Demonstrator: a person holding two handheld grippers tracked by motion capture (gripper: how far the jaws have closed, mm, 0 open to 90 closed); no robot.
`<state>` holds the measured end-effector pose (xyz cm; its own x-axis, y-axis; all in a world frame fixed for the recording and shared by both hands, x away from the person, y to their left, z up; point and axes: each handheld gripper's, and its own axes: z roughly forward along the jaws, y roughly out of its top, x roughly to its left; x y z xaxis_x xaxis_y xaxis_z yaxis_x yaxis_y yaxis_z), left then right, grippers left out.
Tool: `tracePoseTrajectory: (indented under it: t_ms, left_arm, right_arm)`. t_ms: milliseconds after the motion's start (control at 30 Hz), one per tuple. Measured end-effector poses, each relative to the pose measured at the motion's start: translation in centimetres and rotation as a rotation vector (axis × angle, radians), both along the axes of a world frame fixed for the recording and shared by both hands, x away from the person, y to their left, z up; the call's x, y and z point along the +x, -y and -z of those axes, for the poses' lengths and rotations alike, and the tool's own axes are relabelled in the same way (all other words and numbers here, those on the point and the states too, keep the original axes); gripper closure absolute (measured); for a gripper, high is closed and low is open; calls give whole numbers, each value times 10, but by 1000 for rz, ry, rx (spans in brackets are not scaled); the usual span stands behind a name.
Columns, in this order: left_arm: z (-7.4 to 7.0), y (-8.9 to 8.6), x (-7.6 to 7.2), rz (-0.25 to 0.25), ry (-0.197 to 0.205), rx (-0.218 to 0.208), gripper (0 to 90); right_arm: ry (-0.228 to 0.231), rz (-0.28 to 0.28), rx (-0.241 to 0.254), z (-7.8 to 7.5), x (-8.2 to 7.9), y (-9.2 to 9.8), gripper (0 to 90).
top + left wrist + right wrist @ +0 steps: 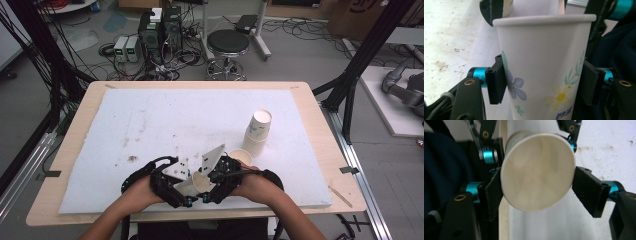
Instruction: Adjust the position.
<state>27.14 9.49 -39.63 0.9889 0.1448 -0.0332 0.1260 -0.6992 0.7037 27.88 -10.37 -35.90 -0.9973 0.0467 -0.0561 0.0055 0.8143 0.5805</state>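
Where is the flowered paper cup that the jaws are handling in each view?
High view: paper cup lies tilted between both grippers, bottom centre.
Left gripper view: centre, its wall pinched between the black pads, rim up.
Right gripper view: centre, open mouth facing the camera, between the jaws.
Shared landmark: white table mat.

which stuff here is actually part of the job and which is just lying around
In the job:
- paper cup, clamped by the left gripper
- right gripper, jaws around the cup's rim, one pad apart from it
- stack of upside-down cups
- single cup beside the stack

Lying about:
- stool
- computer boxes and cables on the floor
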Motion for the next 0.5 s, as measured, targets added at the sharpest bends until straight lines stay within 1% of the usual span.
tracePoseTrajectory:
  t_ms: [100, 167, 200, 233, 333, 367, 400, 433, 500]
  left_arm:
    - [4, -4, 0, -31, -9, -48, 329]
    - [7, -8, 1, -59, -8, -79, 319]
    - [8, -10, 1, -69, -17, -98, 316]
    - [10, -11, 2, -80, -18, -114, 314]
    - [12, -16, 3, -110, -17, -141, 309]
    - [13, -18, 3, -125, -20, -156, 309]
    - [14, -19, 3, -135, -24, -172, 309]
    - [15, -21, 3, -146, -18, -185, 309]
    - [18, -25, 1, -186, -9, -236, 309]
  right_arm:
    - [-30, 36, 83, 0, 2, 8, 222]
    - [-36, 56, 133, -1, 3, 15, 222]
    - [-40, 71, 160, -2, 3, 19, 222]
    - [-42, 84, 184, -2, 4, 23, 222]
    - [-42, 116, 244, -4, 4, 35, 222]
    - [-38, 126, 261, -5, 4, 38, 222]
    - [-44, 139, 282, -5, 4, 42, 222]
    - [-39, 151, 301, -5, 4, 46, 222]
    - [-33, 182, 340, -5, 4, 53, 222]
